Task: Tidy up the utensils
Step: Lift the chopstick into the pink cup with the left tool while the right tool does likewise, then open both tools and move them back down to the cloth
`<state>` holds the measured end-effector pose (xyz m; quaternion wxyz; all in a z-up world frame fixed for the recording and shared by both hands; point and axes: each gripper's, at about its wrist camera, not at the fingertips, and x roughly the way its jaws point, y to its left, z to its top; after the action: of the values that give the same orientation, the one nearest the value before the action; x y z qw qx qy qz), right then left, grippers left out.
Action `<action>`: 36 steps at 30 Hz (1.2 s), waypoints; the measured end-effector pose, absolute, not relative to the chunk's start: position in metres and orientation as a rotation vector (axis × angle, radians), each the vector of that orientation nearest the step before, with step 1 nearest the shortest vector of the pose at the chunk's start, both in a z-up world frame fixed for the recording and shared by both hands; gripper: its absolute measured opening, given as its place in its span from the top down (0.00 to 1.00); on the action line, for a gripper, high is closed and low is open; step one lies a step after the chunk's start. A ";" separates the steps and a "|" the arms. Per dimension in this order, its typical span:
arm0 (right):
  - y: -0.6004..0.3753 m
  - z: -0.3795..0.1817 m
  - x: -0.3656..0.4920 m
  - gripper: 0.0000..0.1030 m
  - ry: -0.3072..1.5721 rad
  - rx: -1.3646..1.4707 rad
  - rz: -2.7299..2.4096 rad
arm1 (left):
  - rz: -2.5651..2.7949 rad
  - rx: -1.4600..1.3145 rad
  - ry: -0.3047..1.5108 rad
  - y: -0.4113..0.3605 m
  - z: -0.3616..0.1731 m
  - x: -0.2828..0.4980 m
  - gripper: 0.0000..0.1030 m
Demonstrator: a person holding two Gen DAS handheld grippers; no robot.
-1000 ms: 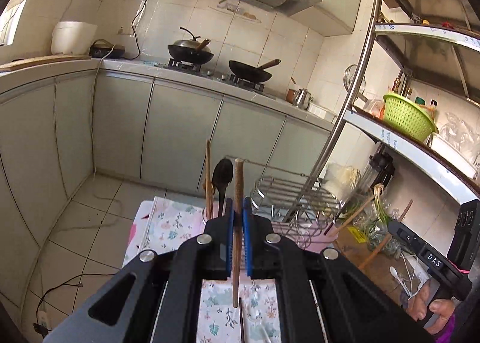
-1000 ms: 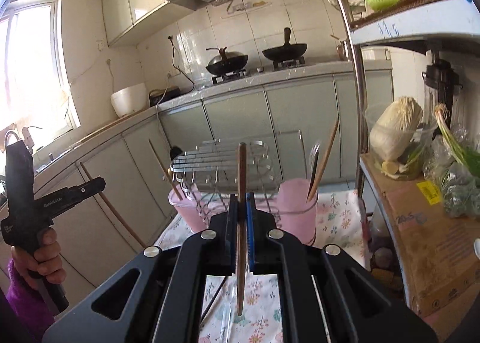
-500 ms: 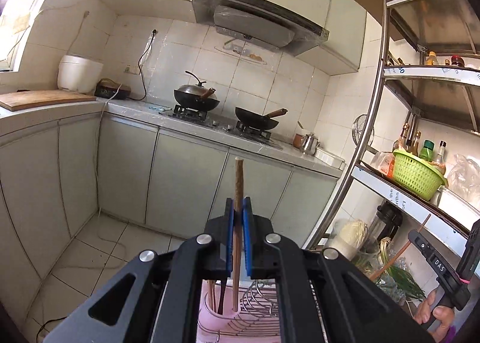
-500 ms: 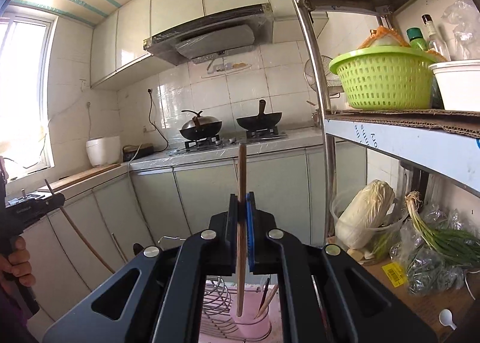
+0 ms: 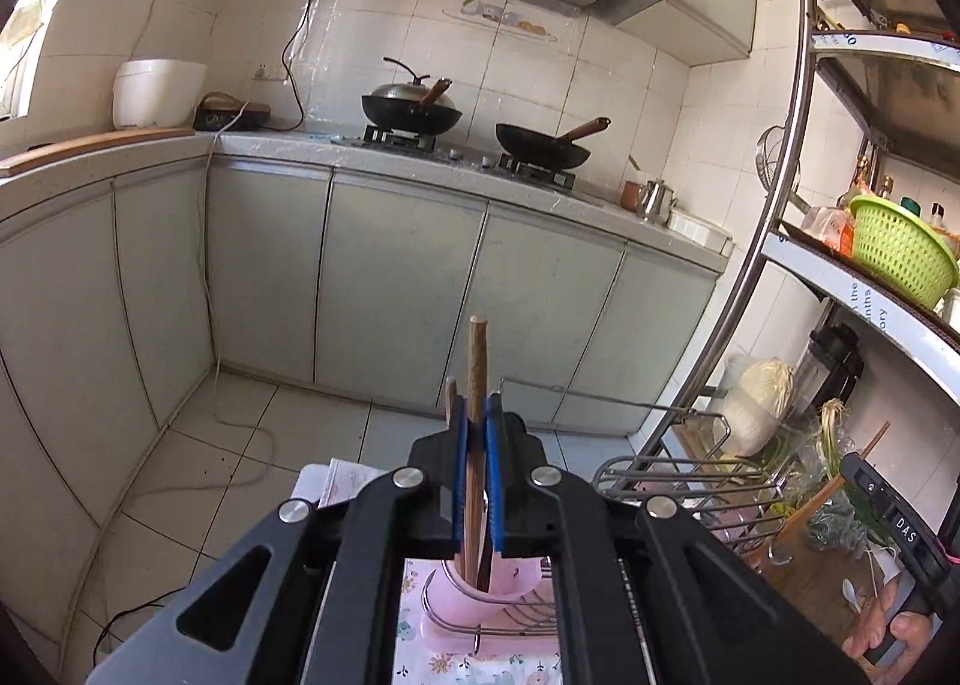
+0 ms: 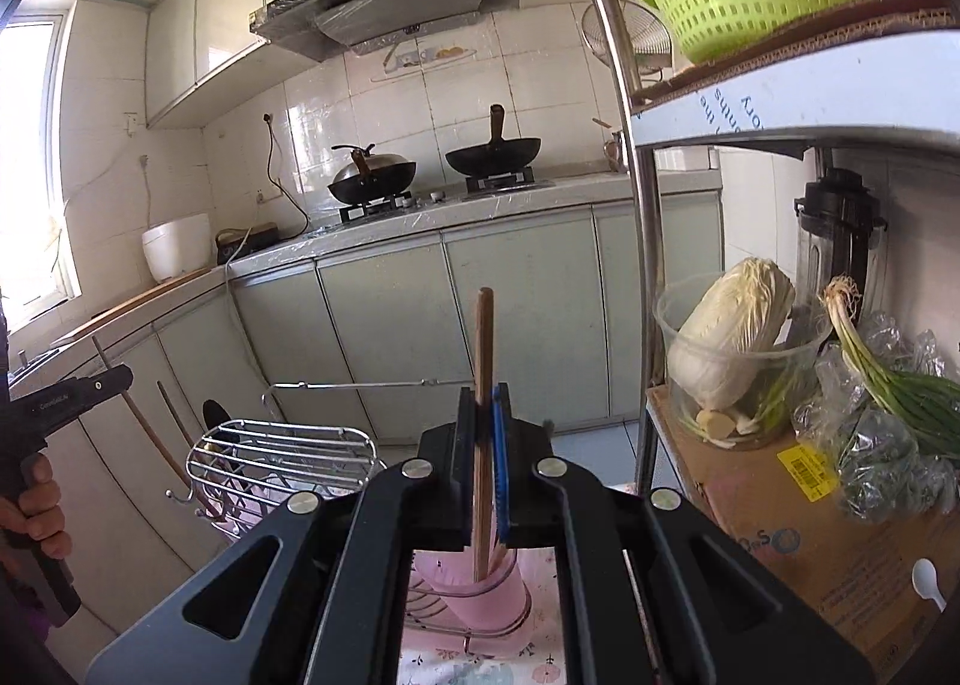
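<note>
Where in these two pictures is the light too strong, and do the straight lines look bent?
Right wrist view: the window is washed out white; the shelf post bows. Left wrist view: evenly lit, the cabinet doors curve from the fisheye lens, corners are dark.

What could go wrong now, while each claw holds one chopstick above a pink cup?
1. The left claw grips its chopstick over a pink cup that already holds utensils; the lower end may catch on them.
2. The wire rack stands close beside the right pink cup; the right claw may knock it.
3. The right chopstick is thin and may slip before release.
</note>
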<state>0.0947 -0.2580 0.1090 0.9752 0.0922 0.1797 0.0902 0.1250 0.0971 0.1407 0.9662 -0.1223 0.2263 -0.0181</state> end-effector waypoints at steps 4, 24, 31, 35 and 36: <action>-0.257 0.092 0.098 0.95 0.402 0.205 0.179 | -0.028 -0.241 0.514 0.097 0.118 0.137 0.95; -0.265 0.059 0.120 0.82 0.516 0.293 0.189 | -0.009 -0.328 0.527 0.109 0.088 0.138 0.61; -0.268 0.047 0.111 0.64 0.555 0.322 0.199 | -0.026 -0.373 0.542 0.115 0.079 0.122 0.61; -0.267 0.039 0.098 0.64 0.577 0.338 0.211 | -0.040 -0.379 0.556 0.114 0.072 0.109 0.61; -0.266 0.038 0.096 0.64 0.582 0.340 0.214 | -0.043 -0.378 0.561 0.113 0.069 0.105 0.61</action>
<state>0.0959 -0.2661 0.0376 0.9382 0.1664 0.2850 0.1046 0.1053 0.1132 0.0692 0.9432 -0.1853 0.2750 -0.0209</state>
